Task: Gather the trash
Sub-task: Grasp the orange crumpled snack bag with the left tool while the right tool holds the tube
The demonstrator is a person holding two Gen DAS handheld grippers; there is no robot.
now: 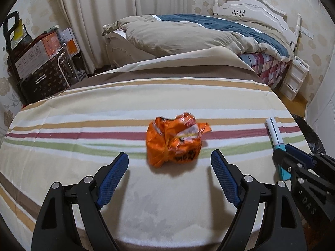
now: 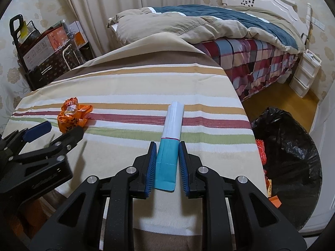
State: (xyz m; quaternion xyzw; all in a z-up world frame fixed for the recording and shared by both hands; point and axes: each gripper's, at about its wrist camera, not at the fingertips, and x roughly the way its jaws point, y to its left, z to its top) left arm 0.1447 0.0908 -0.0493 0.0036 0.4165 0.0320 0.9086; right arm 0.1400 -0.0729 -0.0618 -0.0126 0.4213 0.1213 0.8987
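Observation:
A crumpled orange wrapper [image 1: 174, 141] lies on the striped cloth of the table [image 1: 83, 108]. My left gripper [image 1: 169, 160] stands open just short of it, one blue pad on each side, touching nothing. The same wrapper [image 2: 73, 114] shows at the left of the right wrist view, with the left gripper [image 2: 60, 130] beside it. My right gripper [image 2: 167, 148] is shut on the teal end of a long white and teal carton [image 2: 170, 138] that points away over the table. In the left wrist view the carton [image 1: 276, 135] and the right gripper [image 1: 281, 151] are at the right edge.
A bin lined with a black bag [image 2: 293, 156] stands on the floor right of the table, with orange trash inside. Beyond the table is a bed [image 1: 209, 33] with rumpled covers. Boxes and bags [image 1: 41, 62] are stacked at the far left by the curtain.

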